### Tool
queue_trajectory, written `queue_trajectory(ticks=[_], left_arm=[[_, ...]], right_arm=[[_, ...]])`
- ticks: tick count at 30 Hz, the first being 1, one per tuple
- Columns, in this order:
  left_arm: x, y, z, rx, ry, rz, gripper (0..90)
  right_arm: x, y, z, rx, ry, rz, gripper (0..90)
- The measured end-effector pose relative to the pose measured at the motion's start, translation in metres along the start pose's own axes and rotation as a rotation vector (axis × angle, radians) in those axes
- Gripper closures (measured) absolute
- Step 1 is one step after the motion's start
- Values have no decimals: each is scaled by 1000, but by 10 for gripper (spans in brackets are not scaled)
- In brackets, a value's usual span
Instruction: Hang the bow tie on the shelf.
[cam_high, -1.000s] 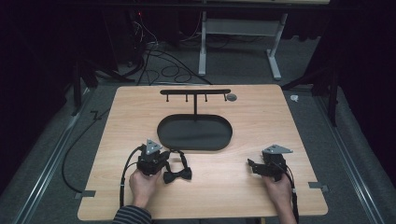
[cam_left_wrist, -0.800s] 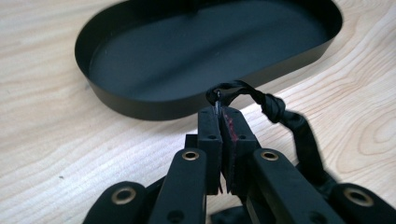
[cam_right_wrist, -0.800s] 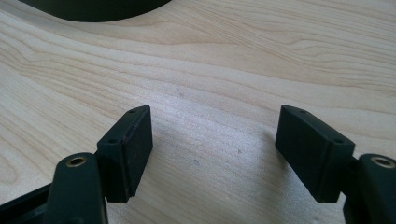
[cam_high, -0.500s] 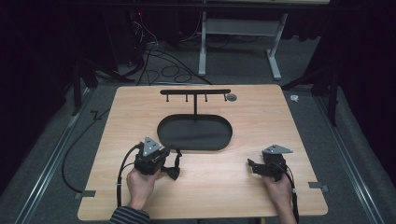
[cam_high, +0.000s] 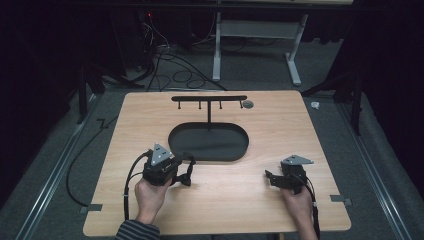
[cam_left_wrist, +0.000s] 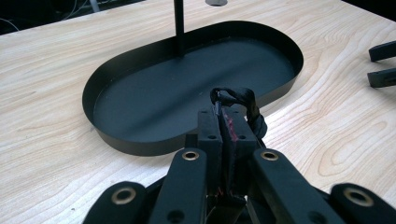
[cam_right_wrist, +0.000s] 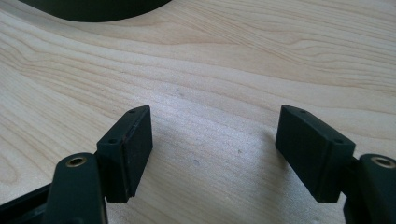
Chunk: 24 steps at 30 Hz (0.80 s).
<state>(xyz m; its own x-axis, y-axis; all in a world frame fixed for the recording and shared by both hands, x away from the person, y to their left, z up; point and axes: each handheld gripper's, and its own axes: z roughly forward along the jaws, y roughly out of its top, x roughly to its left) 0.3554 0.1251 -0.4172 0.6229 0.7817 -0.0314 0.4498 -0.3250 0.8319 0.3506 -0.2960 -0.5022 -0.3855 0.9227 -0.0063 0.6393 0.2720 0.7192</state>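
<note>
L gripper (cam_left_wrist: 227, 122) pinching small black looped strap (cam_left_wrist: 243, 105); oval tray (cam_high: 175, 145) just beyond at 12 o'clock, long axis 9–3. R gripper (cam_right_wrist: 212, 151) spread, empty, farther off.

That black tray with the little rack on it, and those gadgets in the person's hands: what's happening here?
A person sits at a wooden table with a gripper in each hand. The left gripper is shut on a small black looped item, perhaps a strap or bow, held just in front of the oval black tray. A hook stand rises from that tray, its hooks bare. The right gripper rests open over bare wood, holding nothing.
</note>
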Motion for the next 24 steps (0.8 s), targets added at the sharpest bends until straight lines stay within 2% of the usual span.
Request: queue_trajectory(ticks=[9,14,17,24], left_arm=[[2,5,-3,-22,-42,-31,869],[4,9,-3,-15,-53,-30,869],[3,15,-2,-9,-57,-6,869],[5,29,-1,-17,-100,-7,869]], right_arm=[[0,0,0,-1,1,-3,285],[0,0,0,0,1,-3,285],[0,0,0,-1,2,-4,285],[0,0,0,-1,2,-2,287]])
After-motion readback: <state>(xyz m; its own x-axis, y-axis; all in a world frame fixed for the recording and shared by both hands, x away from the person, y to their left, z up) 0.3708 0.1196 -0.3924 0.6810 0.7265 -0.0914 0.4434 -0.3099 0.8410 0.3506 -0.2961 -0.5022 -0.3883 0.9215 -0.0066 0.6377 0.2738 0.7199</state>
